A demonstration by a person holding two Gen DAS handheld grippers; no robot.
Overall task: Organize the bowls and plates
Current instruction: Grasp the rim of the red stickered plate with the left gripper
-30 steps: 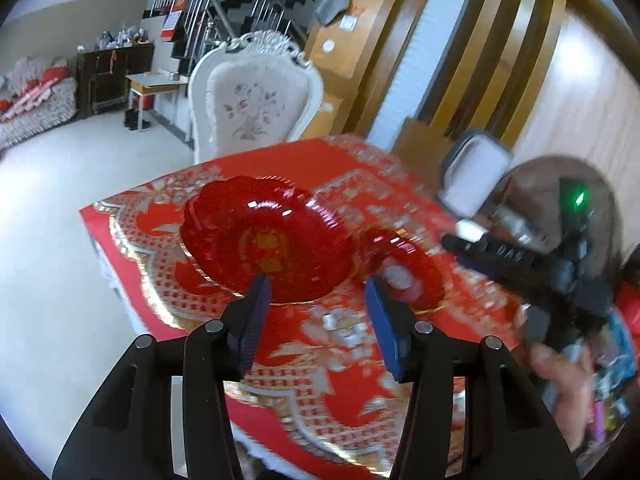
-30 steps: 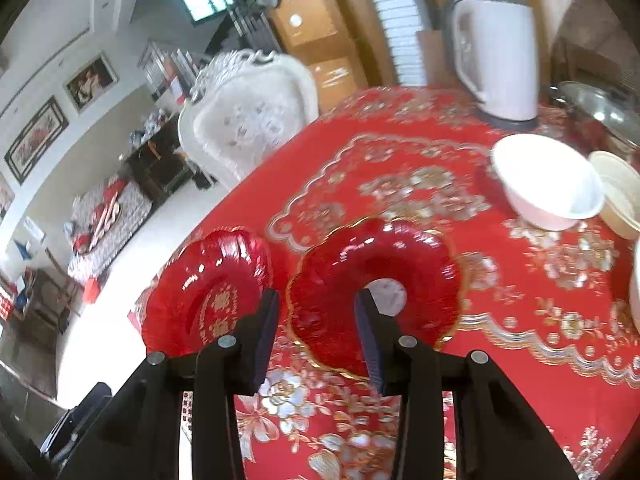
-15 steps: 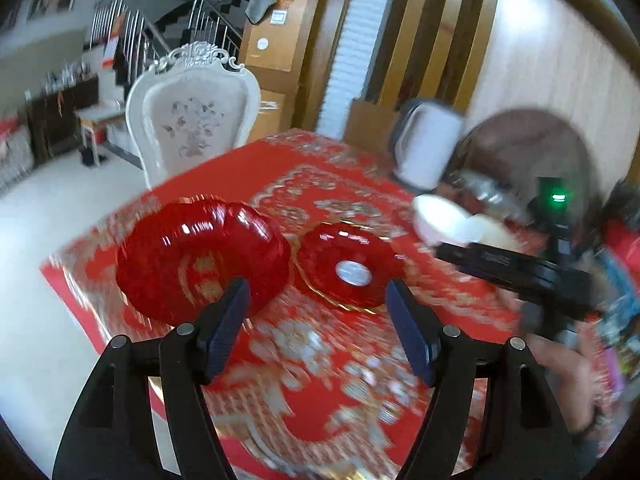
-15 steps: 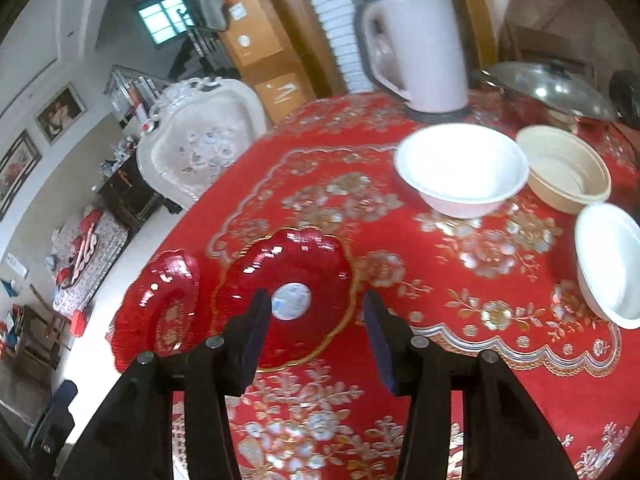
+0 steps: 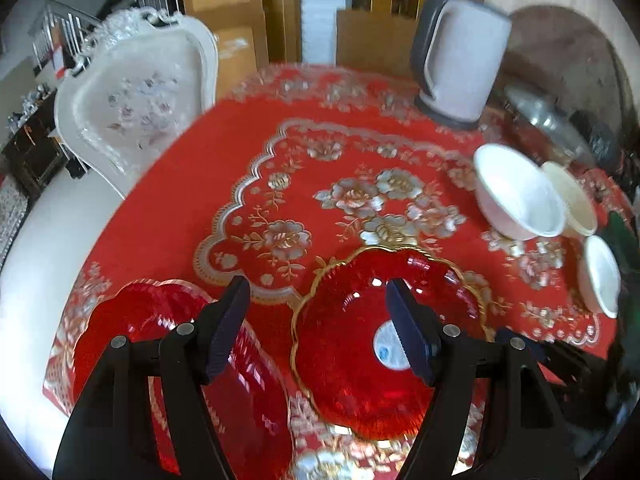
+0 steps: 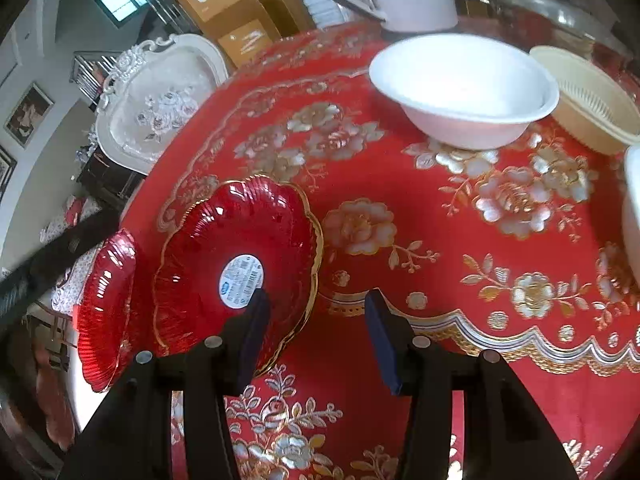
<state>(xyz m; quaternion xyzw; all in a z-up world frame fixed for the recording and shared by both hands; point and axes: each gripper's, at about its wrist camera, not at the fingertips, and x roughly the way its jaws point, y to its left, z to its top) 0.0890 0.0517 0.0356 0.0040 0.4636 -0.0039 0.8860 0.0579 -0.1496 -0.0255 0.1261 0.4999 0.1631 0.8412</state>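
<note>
- Change: both wrist views have swung away from the table's corner toward its centre. The large white plastic bowl [image 6: 464, 88], the cream ribbed bowl [image 6: 592, 100] and a smaller white bowl [image 5: 600, 276], marginal or unseen a second ago, are now in plain view.
- Left gripper [image 5: 318, 324]: jaws wider than a second ago, spread, nothing between the pads.
- Right gripper [image 6: 316, 334]: jaws likewise wider, spread, empty.
- Landmark: the gold-rimmed red scalloped plate with a white sticker [image 5: 384, 336]. The second red scalloped plate [image 5: 180, 368] lies just left of it, near the table edge. The bowls sit to its right and farther back.
- Meaning: no dish is held; judged, sorting has barely begun and a pick is being chosen.
- Edges: the second plate sits closest to the drop-off.
- Open room: bare red floral tablecloth [image 5: 320, 184] behind the landmark plate, before the white kettle [image 5: 460, 64].
</note>
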